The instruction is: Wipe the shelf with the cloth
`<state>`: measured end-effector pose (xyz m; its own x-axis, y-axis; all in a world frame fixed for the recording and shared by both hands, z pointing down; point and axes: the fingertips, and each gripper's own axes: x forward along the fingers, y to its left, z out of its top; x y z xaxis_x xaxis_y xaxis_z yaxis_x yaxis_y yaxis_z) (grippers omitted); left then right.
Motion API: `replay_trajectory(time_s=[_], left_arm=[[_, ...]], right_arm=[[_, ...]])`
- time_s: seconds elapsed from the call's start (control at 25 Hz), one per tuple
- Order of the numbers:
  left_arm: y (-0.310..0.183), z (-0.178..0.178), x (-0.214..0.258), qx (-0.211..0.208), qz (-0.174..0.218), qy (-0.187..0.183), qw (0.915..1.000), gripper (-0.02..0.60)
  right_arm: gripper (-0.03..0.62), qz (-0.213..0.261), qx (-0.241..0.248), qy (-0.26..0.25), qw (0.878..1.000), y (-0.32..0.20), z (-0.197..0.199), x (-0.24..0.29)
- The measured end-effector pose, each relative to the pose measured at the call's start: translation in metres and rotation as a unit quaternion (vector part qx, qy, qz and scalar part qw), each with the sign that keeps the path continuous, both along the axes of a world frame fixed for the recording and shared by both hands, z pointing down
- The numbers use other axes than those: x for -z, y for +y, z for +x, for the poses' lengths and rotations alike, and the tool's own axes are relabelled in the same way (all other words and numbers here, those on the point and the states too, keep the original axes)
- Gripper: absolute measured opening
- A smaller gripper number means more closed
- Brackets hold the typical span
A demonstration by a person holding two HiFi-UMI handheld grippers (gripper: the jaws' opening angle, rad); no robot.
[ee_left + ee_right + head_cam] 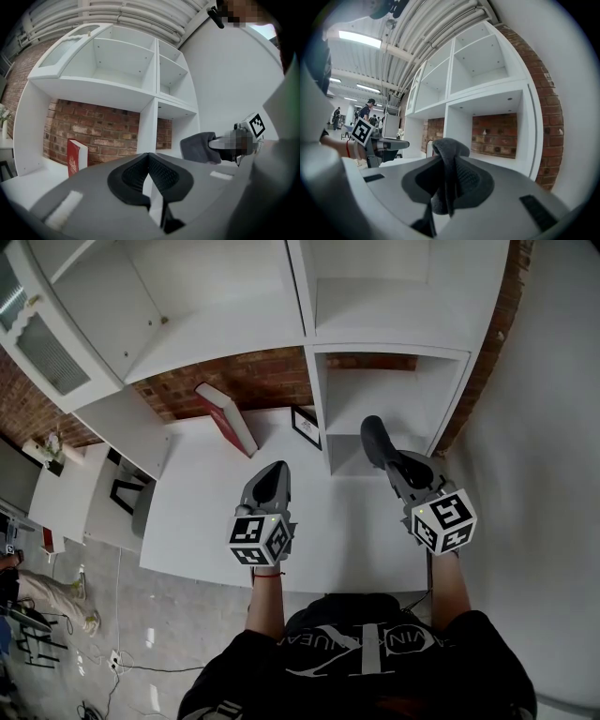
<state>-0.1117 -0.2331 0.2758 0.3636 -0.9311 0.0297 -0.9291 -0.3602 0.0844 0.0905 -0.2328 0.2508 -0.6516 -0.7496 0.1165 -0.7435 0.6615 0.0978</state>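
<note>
A dark grey cloth (374, 440) is pinched in my right gripper (393, 464), which is shut on it. The cloth sticks up past the jaw tips, in front of the lower right compartment of the white shelf unit (394, 399). In the right gripper view the cloth (449, 146) hangs folded between the pads, with that compartment (501, 143) just ahead. My left gripper (275, 471) hovers over the white counter (202, 512), shut and holding nothing. In the left gripper view its jaws (149, 157) meet at the tip, and the cloth (199, 146) shows to the right.
A red book (227, 418) leans against the brick back wall, and a small black-framed picture (305, 426) stands beside the shelf divider. The grey wall (553, 456) closes the right side. A white side table (66, 493) and a black chair (127, 491) stand at the left.
</note>
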Motion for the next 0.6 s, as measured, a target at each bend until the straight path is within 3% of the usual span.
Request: replay_trajectory(time_s=[0.6], left_arm=[[-0.0039,-0.0018,0.0105,0.009,0.008,-0.001,0.9999,0.011]], right_arm=[[0.061,0.005,-0.004,-0.009,1.000,-0.0037,0.0082,0.0055]])
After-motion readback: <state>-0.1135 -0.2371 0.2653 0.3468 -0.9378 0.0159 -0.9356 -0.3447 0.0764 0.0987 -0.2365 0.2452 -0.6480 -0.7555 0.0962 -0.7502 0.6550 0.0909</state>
